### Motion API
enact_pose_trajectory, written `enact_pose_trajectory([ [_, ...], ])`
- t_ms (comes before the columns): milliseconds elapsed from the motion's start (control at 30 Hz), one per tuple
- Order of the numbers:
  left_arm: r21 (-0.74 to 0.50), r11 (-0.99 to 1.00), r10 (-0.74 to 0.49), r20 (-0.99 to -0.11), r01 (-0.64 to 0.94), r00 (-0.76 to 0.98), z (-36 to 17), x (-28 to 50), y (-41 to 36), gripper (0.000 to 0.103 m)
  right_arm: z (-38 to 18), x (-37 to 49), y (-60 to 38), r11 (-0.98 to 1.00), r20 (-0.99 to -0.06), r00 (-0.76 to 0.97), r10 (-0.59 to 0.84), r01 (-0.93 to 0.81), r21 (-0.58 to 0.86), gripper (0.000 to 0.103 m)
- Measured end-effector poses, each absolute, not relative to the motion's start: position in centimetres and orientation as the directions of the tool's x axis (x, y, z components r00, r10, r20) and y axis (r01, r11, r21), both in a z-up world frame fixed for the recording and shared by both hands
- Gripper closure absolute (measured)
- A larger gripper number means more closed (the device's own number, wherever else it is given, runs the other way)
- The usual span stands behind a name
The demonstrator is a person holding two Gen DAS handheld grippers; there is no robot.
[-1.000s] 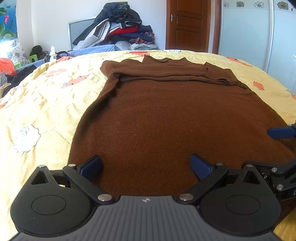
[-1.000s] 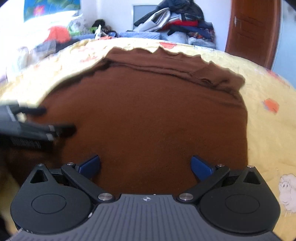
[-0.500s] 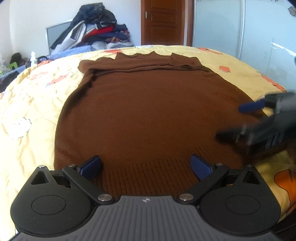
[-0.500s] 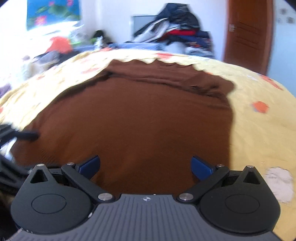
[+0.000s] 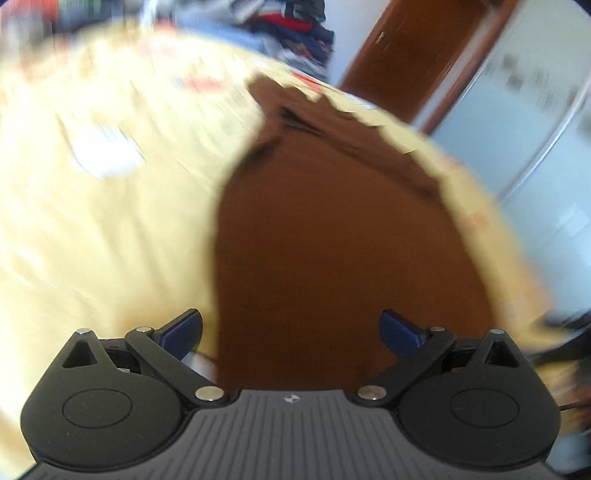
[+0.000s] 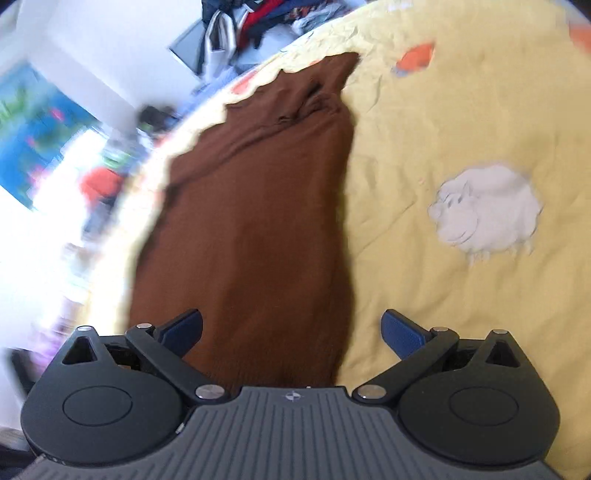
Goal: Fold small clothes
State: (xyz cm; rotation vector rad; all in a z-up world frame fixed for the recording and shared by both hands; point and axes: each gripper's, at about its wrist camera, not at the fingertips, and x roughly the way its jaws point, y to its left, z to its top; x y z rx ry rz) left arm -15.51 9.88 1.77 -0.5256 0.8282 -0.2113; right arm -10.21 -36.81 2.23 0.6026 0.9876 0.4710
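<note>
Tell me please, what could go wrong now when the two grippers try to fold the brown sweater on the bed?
1. Both the left gripper and right gripper are open, each straddling a side edge of the brown sweater; closing may also pinch the yellow bedsheet.
2. The sleeves lie bunched near the collar and may slip out when lifted.

One brown sweater (image 5: pixel 332 251) lies on one yellow bedspread (image 5: pixel 110 229); two grippers, the left gripper (image 5: pixel 291 332) and the right gripper (image 6: pixel 291 330), each show two blue pads. One white sheep print (image 6: pixel 487 210) shows; one wooden door (image 5: pixel 413 51); one heap of clothes (image 6: pixel 251 18).
</note>
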Motion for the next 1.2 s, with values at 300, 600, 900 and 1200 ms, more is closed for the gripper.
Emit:
enact_pose_trajectory([
  [300,-0.756,0.640,-0.593,-0.598,-0.134,0.539,-1.0,-13.4,13.3,0.076,-0.3,-9.7,-35.7,0.594,-0.552,0.290,0.782,-0.077,0.801,0.072],
  [600,-0.651,0.759,-0.530,-0.633,-0.017,0.564,2.6,-14.4,12.2,0.098,2.2,-10.6,-36.8,0.646,-0.570,0.353,0.742,-0.149,0.749,0.091],
  [900,-0.670,0.738,-0.554,-0.665,-0.074,0.500,-0.1,-13.8,12.7,0.075,-0.6,-11.4,-38.2,0.635,-0.583,0.336,0.740,-0.064,0.770,0.062],
  [1200,-0.609,0.791,-0.509,-0.707,-0.057,0.492,0.3,-11.3,10.9,0.098,-1.2,-9.1,-37.3,0.585,-0.541,0.341,0.769,-0.031,0.811,0.089],
])
